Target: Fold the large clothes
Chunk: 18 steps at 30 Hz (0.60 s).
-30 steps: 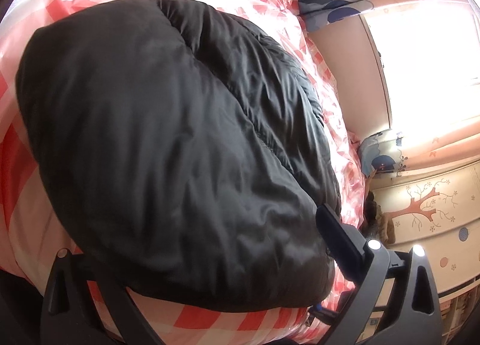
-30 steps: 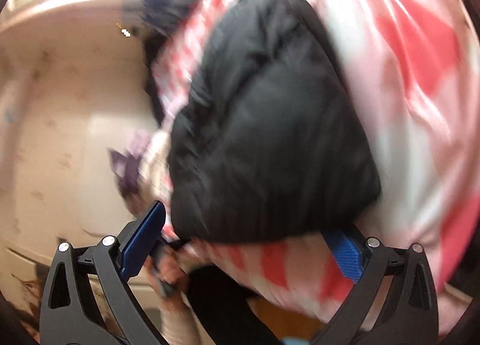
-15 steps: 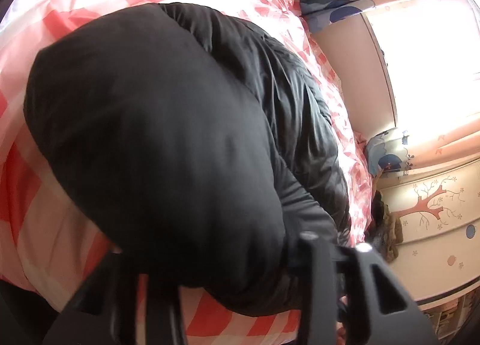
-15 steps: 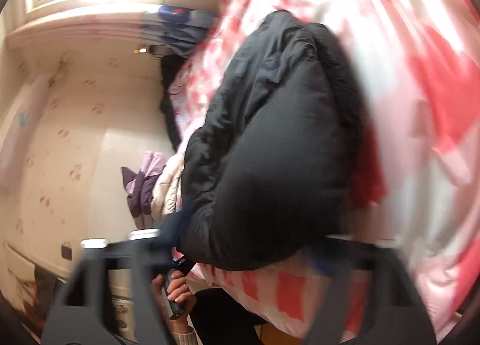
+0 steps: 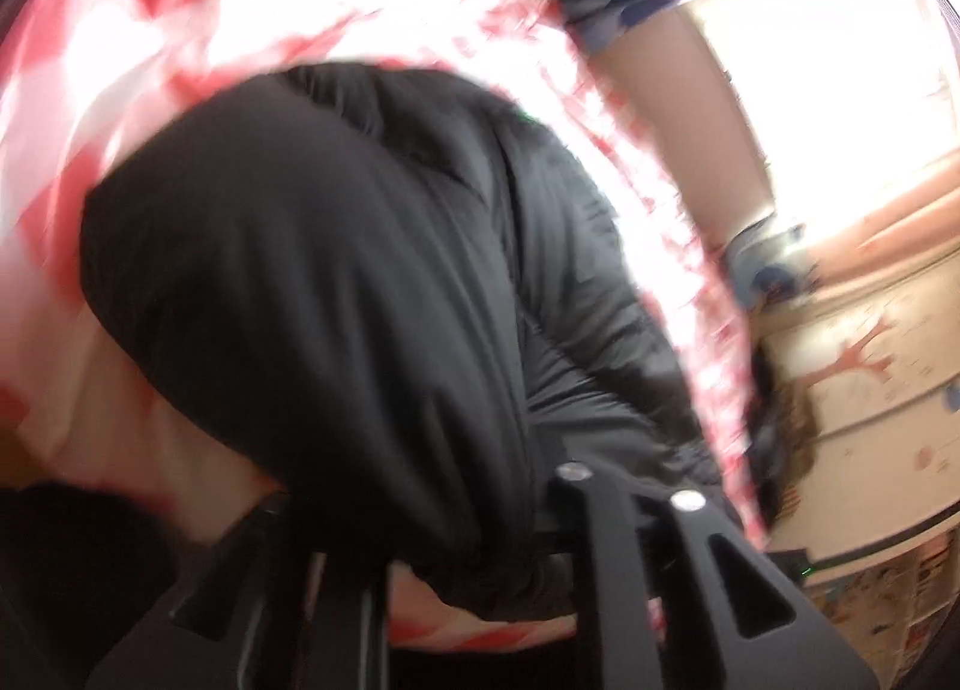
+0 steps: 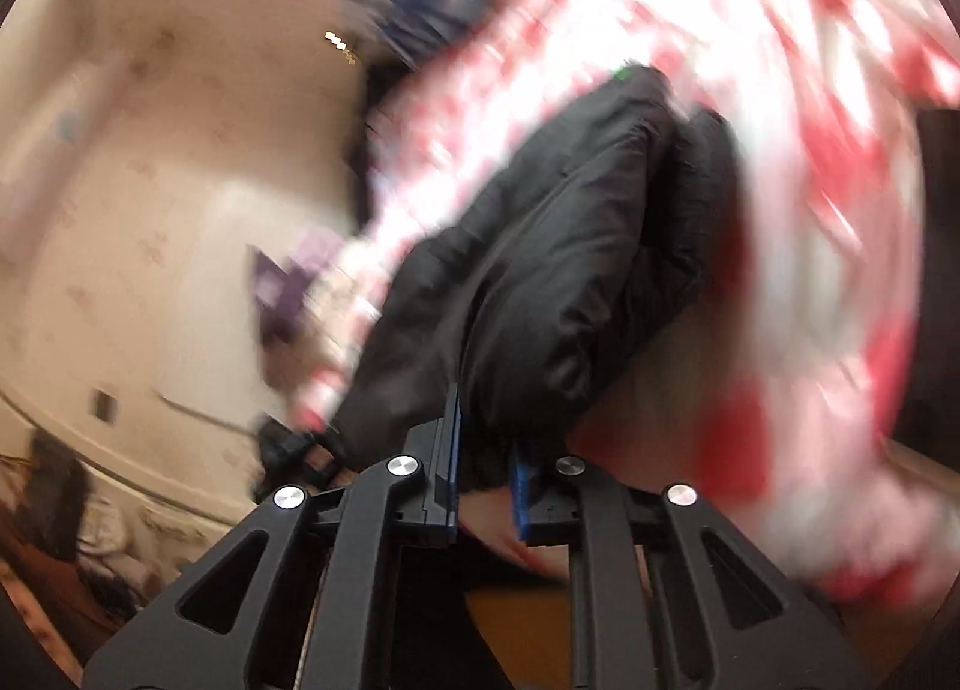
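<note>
My left tool (image 5: pixel 456 546) and right tool (image 6: pixel 486 480), jaws just closing, pinch jacket (image 5: pixel 336 282) near hem on bed (image 5: pixel 120 90). Step: lifting hem; next, carry it evenly over jacket's far end.

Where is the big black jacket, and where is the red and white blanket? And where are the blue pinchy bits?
black jacket (image 5: pixel 336 294): left wrist view, puffy middle.
red and white blanket (image 6: pixel 828 162): right wrist view, a red check.
right gripper (image 6: pixel 485 474): right wrist view, between blue pads, pinching jacket edge.
</note>
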Tool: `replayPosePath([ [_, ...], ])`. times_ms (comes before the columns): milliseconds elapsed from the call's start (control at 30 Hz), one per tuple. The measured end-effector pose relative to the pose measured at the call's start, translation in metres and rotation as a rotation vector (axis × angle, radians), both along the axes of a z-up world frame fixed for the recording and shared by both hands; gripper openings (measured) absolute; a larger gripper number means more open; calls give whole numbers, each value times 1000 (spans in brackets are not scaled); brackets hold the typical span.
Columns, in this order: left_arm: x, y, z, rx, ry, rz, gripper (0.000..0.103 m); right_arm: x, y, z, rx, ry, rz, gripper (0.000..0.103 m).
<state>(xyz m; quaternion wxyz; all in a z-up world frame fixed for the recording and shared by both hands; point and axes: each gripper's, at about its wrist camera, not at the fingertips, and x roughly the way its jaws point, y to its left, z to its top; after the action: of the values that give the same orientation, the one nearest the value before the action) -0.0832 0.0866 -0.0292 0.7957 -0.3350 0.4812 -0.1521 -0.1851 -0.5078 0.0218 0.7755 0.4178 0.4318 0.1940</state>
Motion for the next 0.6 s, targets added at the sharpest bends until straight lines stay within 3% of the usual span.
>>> replayPosePath([
  [67, -6, 10, -22, -38, 32, 24, 45, -15, -14, -20, 15, 71, -36, 29],
  [133, -10, 21, -27, -79, 39, 64, 48, -36, -36, -18, 1, 84, -163, 39],
  [200, -16, 33, -24, -95, 23, 102, 49, -51, -47, 4, -56, 24, -257, 54],
  [267, -18, 35, -24, -94, 19, 103, 52, -48, -34, 42, -193, -74, -284, 62],
  [367, -17, 32, -28, -90, 26, 114, 55, 3, 33, 83, -356, -195, -138, 79],
  [433, -19, 29, -25, -116, 22, 137, 60, 49, 86, 93, -447, -249, -13, 81],
  [500, -23, 27, -22, -124, 5, 140, 62, 103, 145, 88, -561, -276, 113, 81],
  [600, -34, 39, -23, -149, 3, 151, 62, 178, 210, 53, -802, -254, 214, 81],
])
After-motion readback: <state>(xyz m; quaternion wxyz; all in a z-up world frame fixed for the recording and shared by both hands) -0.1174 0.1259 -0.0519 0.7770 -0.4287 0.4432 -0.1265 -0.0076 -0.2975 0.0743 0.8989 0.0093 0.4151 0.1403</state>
